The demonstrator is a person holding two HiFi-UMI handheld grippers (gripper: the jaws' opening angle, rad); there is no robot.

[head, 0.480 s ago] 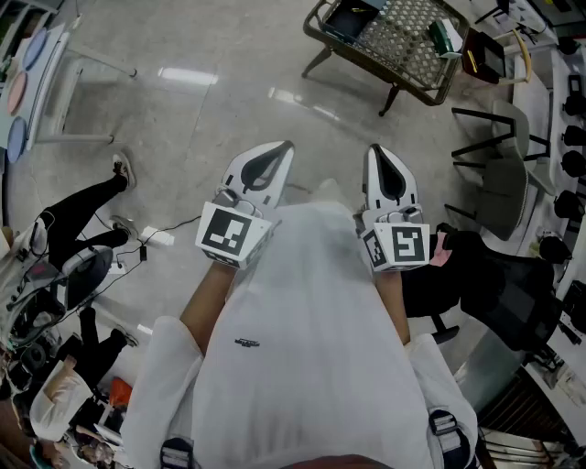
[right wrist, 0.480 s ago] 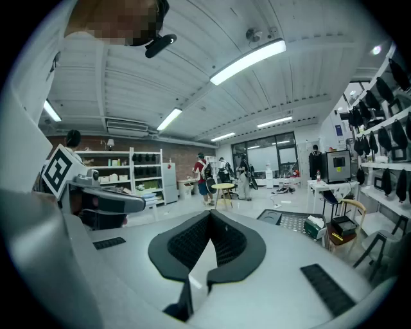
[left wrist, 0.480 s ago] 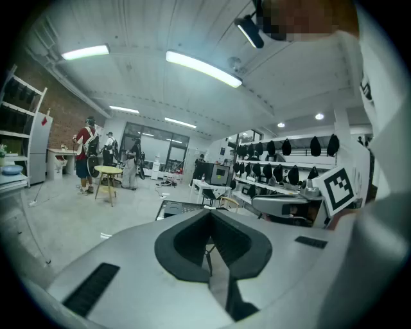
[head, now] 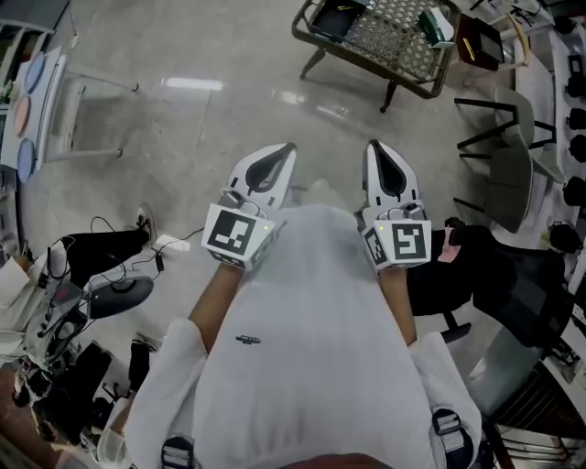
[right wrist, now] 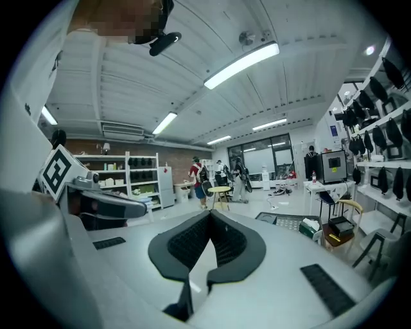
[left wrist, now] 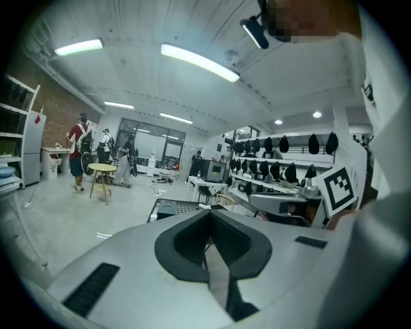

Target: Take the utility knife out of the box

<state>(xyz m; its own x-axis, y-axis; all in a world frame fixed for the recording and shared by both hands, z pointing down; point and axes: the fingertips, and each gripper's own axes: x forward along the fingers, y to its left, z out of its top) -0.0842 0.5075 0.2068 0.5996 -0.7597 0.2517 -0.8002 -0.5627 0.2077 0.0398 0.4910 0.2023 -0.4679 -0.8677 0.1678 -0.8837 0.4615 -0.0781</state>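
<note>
A grey polished floor point(head: 183, 137) fills most of the head view, with ceiling lights reflected in it. The person's white shirt point(head: 311, 348) covers the lower middle, and both bare forearms reach forward from it.

A black office chair point(head: 513, 284) stands close by on the right, with a grey chair point(head: 513, 183) beyond it. At the top a low table with a mesh top point(head: 385, 32) stands well ahead of both tools.

The left gripper point(head: 286, 149) and the right gripper point(head: 374, 147) are held side by side in front of the chest, apart from each other. They point forward and slightly down over bare floor. Each carries its marker cube point(head: 233, 235) at the wrist end. In each gripper view the two dark pads meet at the tips. Both tools are fully closed and have hold of nothing.

A tangle of cables point(head: 101, 229) lies on the floor to the left.

A dark box point(head: 331, 16) sits on the table's far left corner, away from both grippers. A thin yellow streak shows inside it. The utility knife itself cannot be made out in any view, and I cannot tell whether that streak is it.
</note>
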